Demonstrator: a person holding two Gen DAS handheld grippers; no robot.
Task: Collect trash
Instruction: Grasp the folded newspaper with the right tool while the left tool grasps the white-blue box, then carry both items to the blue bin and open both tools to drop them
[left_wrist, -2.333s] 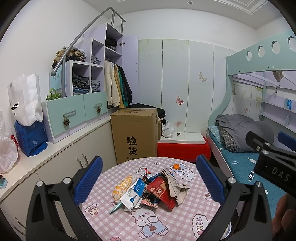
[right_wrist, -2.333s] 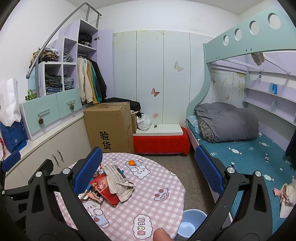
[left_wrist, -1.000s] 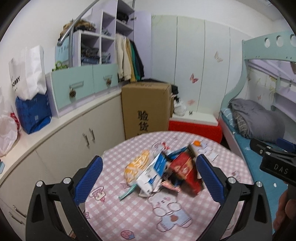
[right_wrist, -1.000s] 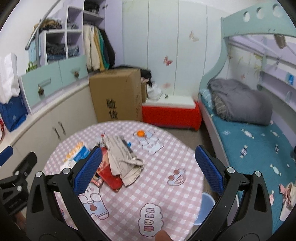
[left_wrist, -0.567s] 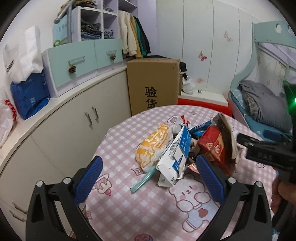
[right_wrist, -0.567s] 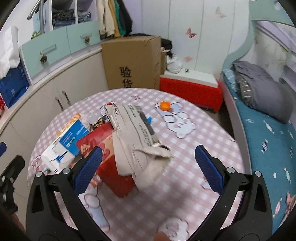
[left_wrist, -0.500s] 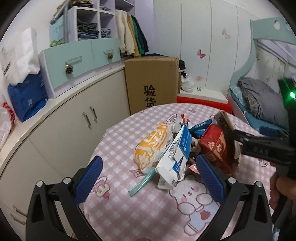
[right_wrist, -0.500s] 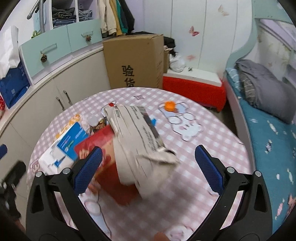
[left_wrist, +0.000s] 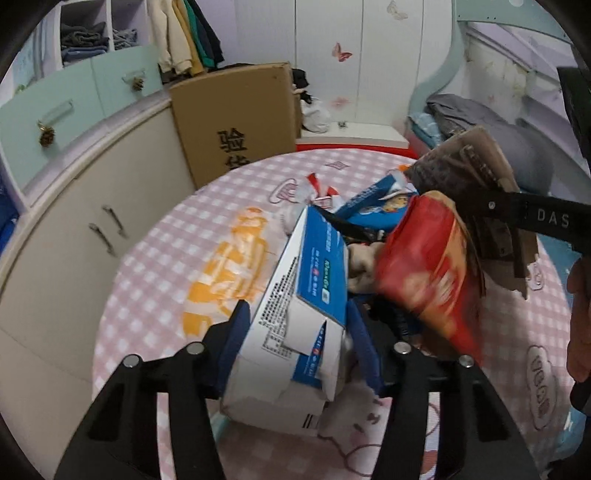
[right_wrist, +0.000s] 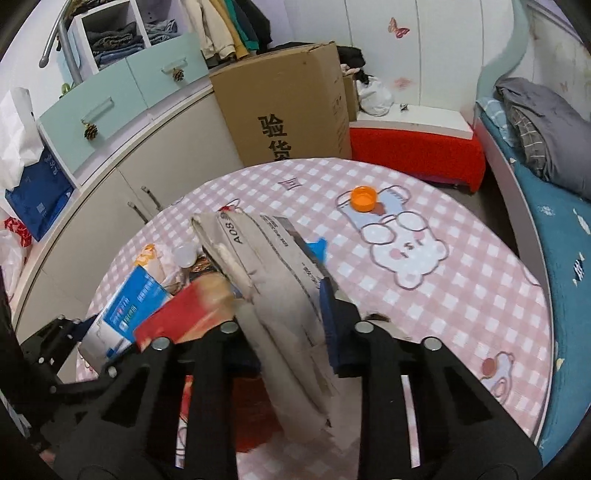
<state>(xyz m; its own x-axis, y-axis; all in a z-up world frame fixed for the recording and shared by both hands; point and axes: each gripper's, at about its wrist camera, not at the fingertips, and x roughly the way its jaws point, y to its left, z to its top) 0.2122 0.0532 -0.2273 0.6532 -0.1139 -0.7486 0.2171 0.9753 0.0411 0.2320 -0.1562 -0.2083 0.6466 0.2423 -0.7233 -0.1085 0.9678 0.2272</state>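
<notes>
Toward the pink checked tabletop's (left_wrist: 155, 266) left edge, the left gripper (left_wrist: 295, 332) is closing its jaws around the white-and-blue cardboard carton (left_wrist: 295, 314); rightward, mid-pile, the right gripper (right_wrist: 284, 314) closes on crumpled grey-brown paper packaging (right_wrist: 273, 280), apparently to lift both clear.

Pink checked tablecloth (right_wrist: 461, 295), orange cap (right_wrist: 364, 198), red packet (left_wrist: 428, 273).

Left tool (left_wrist: 295, 332) and right tool (right_wrist: 284, 314): black triangulated frames, silver screws, blue finger pads (left_wrist: 364, 347); white "DAS" lettering on one.
</notes>
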